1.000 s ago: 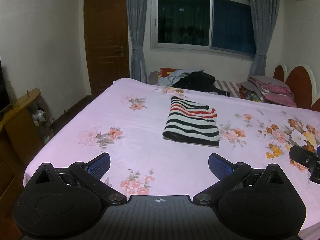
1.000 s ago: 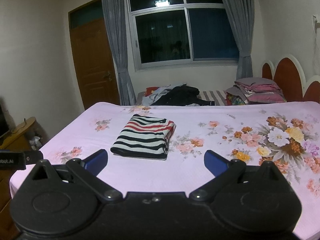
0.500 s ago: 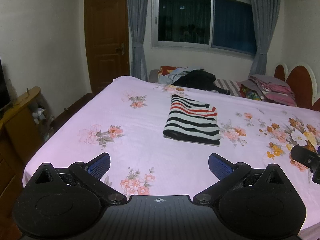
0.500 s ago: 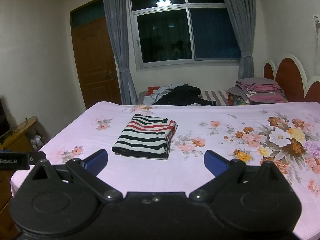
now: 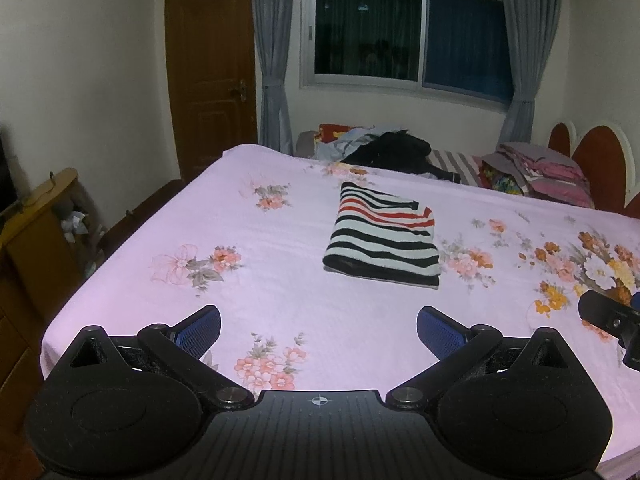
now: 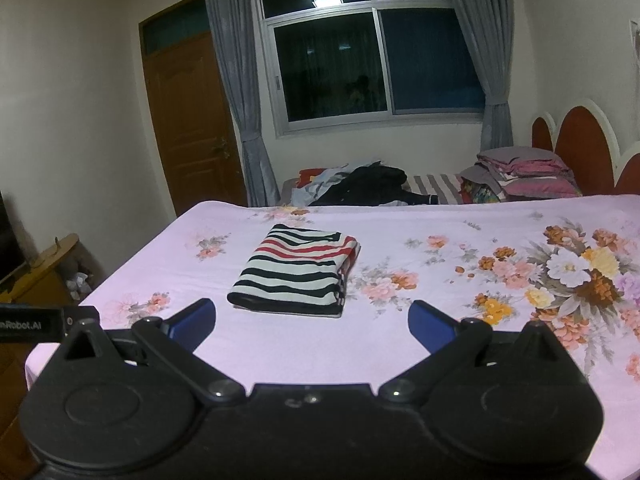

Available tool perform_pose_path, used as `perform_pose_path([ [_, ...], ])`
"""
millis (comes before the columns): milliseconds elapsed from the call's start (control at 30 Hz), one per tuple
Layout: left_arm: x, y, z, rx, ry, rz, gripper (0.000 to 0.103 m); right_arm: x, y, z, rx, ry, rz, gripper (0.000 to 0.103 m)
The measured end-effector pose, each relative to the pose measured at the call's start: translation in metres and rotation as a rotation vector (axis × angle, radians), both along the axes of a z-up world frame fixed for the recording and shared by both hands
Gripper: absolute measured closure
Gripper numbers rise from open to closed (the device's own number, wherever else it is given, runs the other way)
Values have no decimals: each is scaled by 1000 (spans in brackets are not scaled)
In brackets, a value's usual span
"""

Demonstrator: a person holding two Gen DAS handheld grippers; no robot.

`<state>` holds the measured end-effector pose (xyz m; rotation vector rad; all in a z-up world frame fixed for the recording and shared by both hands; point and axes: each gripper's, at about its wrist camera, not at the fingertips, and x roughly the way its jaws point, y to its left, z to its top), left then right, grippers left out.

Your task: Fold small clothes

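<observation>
My left gripper (image 5: pixel 319 330) and right gripper (image 6: pixel 312 322) both hang over the near edge of the bed (image 5: pixel 248 280), jaws spread wide and empty. Nothing lies between them and the folded striped shirt (image 5: pixel 384 236), which rests mid-bed on the pink floral sheet. Past the far edge I see a heap of clothes (image 6: pixel 360 188) and stacked bedding (image 6: pixel 524 174) by the headboard (image 6: pixel 580 152). Behind are curtains, a dark window (image 6: pixel 376 68) and a wooden door (image 5: pixel 210 76).
</observation>
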<state>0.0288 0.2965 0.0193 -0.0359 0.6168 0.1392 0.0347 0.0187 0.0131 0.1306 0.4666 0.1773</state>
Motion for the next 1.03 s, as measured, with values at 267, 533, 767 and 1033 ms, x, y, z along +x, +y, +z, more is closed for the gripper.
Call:
perform_pose_path([
  [267, 14, -6, -2, 0, 15, -10, 0, 10, -4, -4, -1, 16, -7, 0],
  [533, 30, -10, -5, 4, 32, -23, 0, 24, -7, -9, 9, 43, -12, 0],
  [767, 39, -11, -7, 11, 32, -29, 0, 33, -7, -12, 20, 52, -10, 0],
  [1033, 67, -5, -20, -3, 28, -42, 0, 52, -10, -26, 9, 86, -25, 0],
])
